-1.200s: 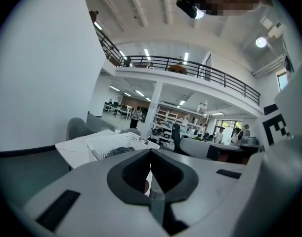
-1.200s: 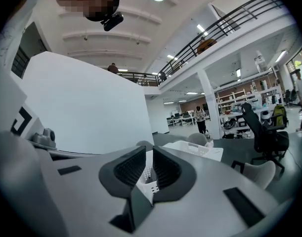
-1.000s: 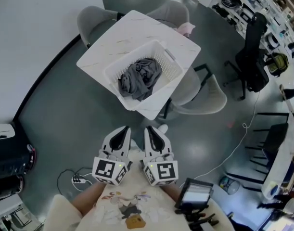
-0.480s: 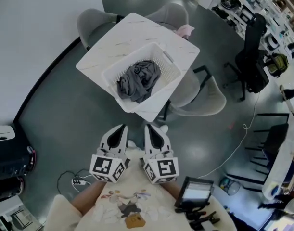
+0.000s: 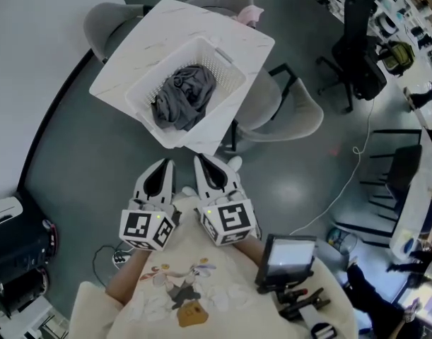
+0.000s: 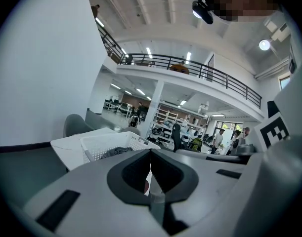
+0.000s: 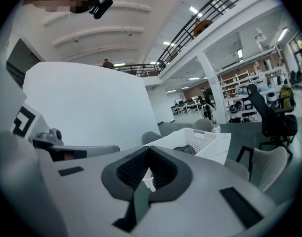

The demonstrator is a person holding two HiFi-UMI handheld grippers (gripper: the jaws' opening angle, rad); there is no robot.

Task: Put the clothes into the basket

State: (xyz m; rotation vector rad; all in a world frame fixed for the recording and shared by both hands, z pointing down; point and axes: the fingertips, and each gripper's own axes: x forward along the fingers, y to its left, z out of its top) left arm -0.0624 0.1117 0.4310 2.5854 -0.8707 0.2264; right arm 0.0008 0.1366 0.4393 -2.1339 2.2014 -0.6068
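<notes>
A white slatted basket (image 5: 228,63) stands on a white table (image 5: 174,24), with grey clothes (image 5: 180,99) bunched inside it. Both grippers hang side by side near the person's chest, well short of the table. The left gripper (image 5: 163,165) is shut with nothing in it, and so is the right gripper (image 5: 204,161). In the left gripper view the closed left gripper (image 6: 150,152) points toward the basket (image 6: 107,143) and the grey clothes (image 6: 116,152). The right gripper view shows the shut right gripper (image 7: 150,148), the basket (image 7: 203,139) and the clothes (image 7: 183,148) beyond it.
Grey chairs (image 5: 290,115) (image 5: 104,21) stand around the table, with a pink item (image 5: 250,11) on the far one. A black office chair (image 5: 362,56) is at the right. A power strip (image 5: 119,258) and black equipment (image 5: 18,249) lie at the lower left. A white wall runs along the left.
The table and basket have slid left in the head view. Both grippers sit a little further left and higher, still together near the body.
</notes>
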